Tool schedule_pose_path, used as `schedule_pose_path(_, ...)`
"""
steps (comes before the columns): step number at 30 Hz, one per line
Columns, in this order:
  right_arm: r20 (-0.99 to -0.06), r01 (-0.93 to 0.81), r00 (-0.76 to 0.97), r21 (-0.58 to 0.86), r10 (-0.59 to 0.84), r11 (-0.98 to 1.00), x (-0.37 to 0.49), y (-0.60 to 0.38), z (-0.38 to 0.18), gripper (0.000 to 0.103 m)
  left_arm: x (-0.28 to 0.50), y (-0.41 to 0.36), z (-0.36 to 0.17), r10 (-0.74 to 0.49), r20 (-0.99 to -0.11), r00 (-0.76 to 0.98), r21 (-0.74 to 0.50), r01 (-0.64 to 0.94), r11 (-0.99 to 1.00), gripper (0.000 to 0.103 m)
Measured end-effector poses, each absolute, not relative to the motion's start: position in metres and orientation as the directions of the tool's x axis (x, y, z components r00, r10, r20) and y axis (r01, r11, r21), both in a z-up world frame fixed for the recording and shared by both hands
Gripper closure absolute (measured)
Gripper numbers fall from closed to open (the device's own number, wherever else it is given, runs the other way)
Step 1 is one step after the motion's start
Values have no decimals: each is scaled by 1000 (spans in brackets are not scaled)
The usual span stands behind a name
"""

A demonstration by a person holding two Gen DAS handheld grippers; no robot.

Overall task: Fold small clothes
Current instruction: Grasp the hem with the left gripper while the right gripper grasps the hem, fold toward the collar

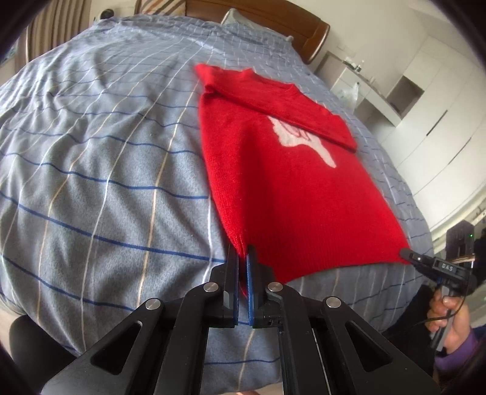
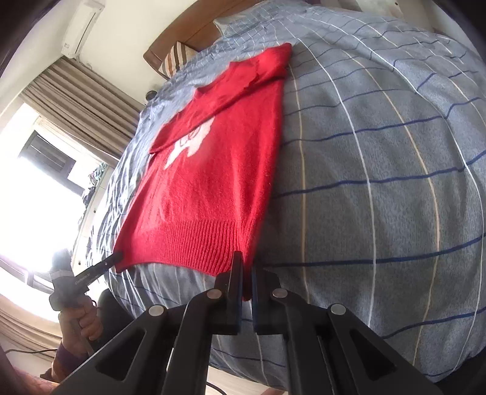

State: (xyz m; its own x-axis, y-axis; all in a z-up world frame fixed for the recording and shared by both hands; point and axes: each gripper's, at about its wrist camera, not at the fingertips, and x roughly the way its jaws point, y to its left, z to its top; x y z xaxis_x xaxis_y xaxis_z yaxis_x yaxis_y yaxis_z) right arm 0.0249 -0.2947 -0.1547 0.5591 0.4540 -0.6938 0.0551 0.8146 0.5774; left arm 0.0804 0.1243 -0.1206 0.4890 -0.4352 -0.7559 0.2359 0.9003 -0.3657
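A small red knit sweater (image 1: 282, 188) with a white motif lies flat on the bed, sleeves folded across its chest; it also shows in the right wrist view (image 2: 212, 176). My left gripper (image 1: 243, 258) is shut on the sweater's near left hem corner. My right gripper (image 2: 246, 264) is shut on the near right hem corner. Each gripper shows in the other's view, the right one (image 1: 408, 253) and the left one (image 2: 117, 256), pinching the opposite hem corners.
The bed is covered by a grey-blue checked quilt (image 1: 91, 152) with a wooden headboard (image 1: 273, 18) and pillows at the far end. White cabinets (image 1: 425, 106) stand to the right; a bright window with curtains (image 2: 45, 152) is on the left.
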Motion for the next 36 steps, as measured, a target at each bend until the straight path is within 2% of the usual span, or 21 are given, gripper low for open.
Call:
schedule_pose_path(4,-634,24,603,621,484,784,46,-299,-131,99,99,124,-86,-466,-732,498,-381,268,885,102)
schedule_pose_path(8,-587,-20,650,621,482,783,82,-307,-103,99,151,120,-62,-491,-694,527,-408,274,871,102)
schedule_pose_path(13,-577,-32,709,549,406,835,174,-324,-78,99,267,101,-52,-445,-675,589,-389,229,892,101)
schedule_pose_path(20,-597,-16,730,473,333,881,340,-340,-87,99,418,60,-77,-316,-733,602,-302,128,945,101)
schedule_pose_path(21,-595,-10,733,474,329,880,359,-342,-92,99,434,57,-85,-303,-742,598,-293,117,949,98)
schedule_pose_path(22,-599,2,734,474,321,881,377,-343,-99,97,447,56,-93,-291,-755,588,-290,98,952,89)
schedule_pose_path(23,-608,21,732,472,308,882,390,-344,-107,90,456,57,-100,-270,-769,580,-283,71,957,86)
schedule_pose_path(24,-621,49,728,468,289,882,399,-347,-115,83,460,60,-104,-230,-783,578,-259,33,965,74)
schedule_pose_path(25,-636,80,725,458,263,885,403,-348,-122,66,459,64,-105,-211,-783,585,-253,11,967,58)
schedule_pose_path(26,-642,97,725,452,248,887,403,-349,-126,65,454,71,-104,-210,-773,598,-262,1,965,51)
schedule_pose_path(27,-643,99,727,445,241,890,399,-349,-126,65,445,77,-101,-220,-757,615,-277,2,961,39)
schedule_pose_path(32,-627,-73,719,363,301,929,347,-325,-100,65,378,78,-91,-281,-711,645,-241,153,958,19)
schedule_pose_path(33,-638,-134,696,335,329,933,336,-313,-98,63,368,71,-95,-295,-722,626,-223,193,955,13)
schedule_pose_path(35,-683,-236,624,298,379,925,314,-290,-107,54,353,57,-114,-278,-775,568,-166,241,956,11)
schedule_pose_path(36,-723,-255,582,273,373,928,305,-282,-118,54,349,54,-129,-242,-813,530,-128,242,962,12)
